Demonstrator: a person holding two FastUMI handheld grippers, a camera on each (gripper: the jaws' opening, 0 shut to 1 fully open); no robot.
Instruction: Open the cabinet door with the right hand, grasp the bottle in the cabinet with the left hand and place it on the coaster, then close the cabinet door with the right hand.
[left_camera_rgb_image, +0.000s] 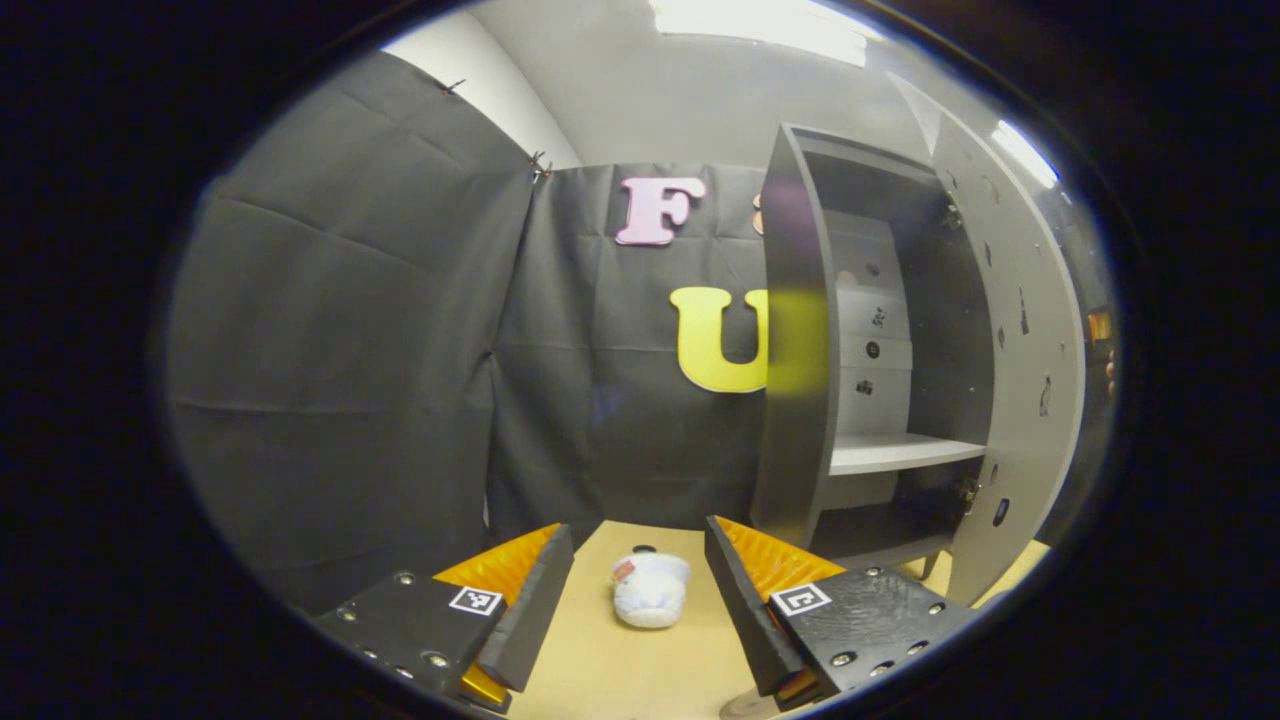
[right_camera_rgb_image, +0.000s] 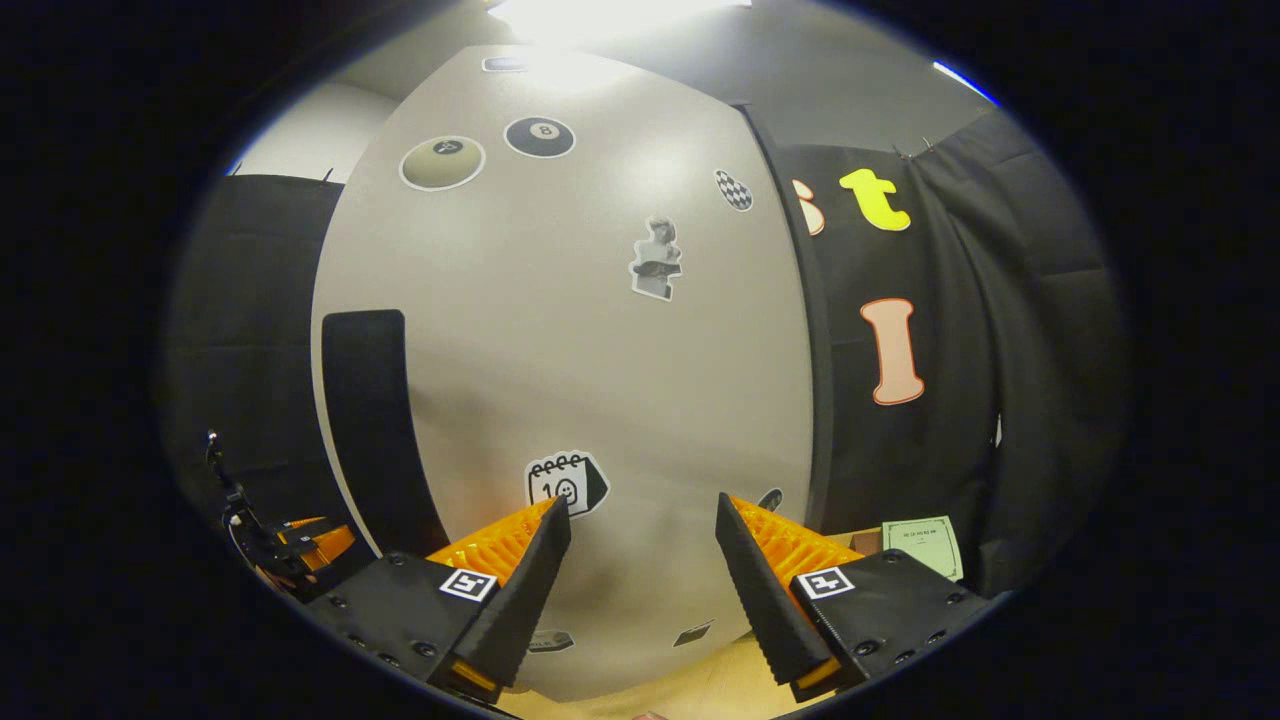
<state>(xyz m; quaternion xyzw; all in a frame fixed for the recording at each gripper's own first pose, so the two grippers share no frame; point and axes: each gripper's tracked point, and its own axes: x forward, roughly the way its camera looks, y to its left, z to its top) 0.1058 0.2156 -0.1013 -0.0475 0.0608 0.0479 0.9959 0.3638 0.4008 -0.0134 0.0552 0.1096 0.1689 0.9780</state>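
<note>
Cabinet (left_camera_rgb_image: 800, 330): grey, standing on the wooden surface (left_camera_rgb_image: 620, 670) at the right of the left gripper view. Door (left_camera_rgb_image: 1020, 340) swung open to the right, its outer face carrying stickers. I see one shelf (left_camera_rgb_image: 900, 452) inside and no bottle on it or in the compartment below; the upper interior is dark and I cannot vouch for it.

Bottle (left_camera_rgb_image: 650, 590): I take the small white object lying on the surface ahead of my left hand-held gripper (left_camera_rgb_image: 638, 580) to be it, with a reddish label or cap at one end. It lies well apart from my fingers. Coaster: I cannot make it out.

Left hand-held gripper: jaws wide, holding nothing.

Right hand-held gripper (right_camera_rgb_image: 642, 560): jaws wide, holding nothing, facing the stickered door face (right_camera_rgb_image: 600, 350) at close range. A green card (right_camera_rgb_image: 925, 545) lies on the surface to its right.

Step in hand, as I judge it: door closing. Next move calls for bringing my right fingers against the door face or its free edge and pushing it steadily round toward the cabinet frame, keeping the left clear of the swing.
</note>
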